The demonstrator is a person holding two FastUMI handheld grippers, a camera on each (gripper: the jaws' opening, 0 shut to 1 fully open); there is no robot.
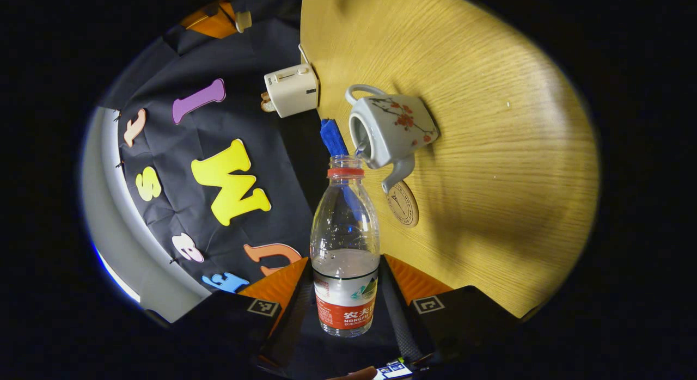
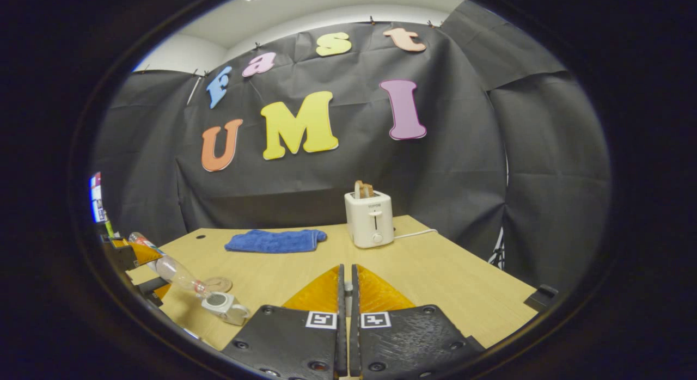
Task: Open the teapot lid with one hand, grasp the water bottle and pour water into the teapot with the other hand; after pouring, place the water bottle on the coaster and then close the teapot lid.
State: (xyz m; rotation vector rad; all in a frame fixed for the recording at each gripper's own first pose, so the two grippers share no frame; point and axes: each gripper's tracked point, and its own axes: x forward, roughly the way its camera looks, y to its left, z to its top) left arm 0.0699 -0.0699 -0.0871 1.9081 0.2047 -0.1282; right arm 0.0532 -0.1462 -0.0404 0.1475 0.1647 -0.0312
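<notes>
In the left gripper view my left gripper [image 1: 346, 298] is shut on a clear water bottle [image 1: 344, 244] with a red label, capless and partly full. The bottle is tipped so that its mouth meets the open top of the white flowered teapot [image 1: 395, 132], and a thin stream of water runs in. A round wooden coaster [image 1: 403, 204] lies by the spout. In the right gripper view my right gripper [image 2: 347, 293] hangs above the table, its fingers almost together on a pale sliver, apparently the teapot lid. Far to the left are the tilted bottle [image 2: 174, 271], the lidless teapot [image 2: 226, 306] and the coaster [image 2: 218, 285].
On the wooden table [image 2: 435, 271], a white toaster [image 2: 370, 219] with toast in it stands at the back edge with its cord trailing off. A folded blue cloth [image 2: 275, 241] lies to its left. The toaster [image 1: 291, 90] and cloth [image 1: 332, 136] also lie behind the teapot.
</notes>
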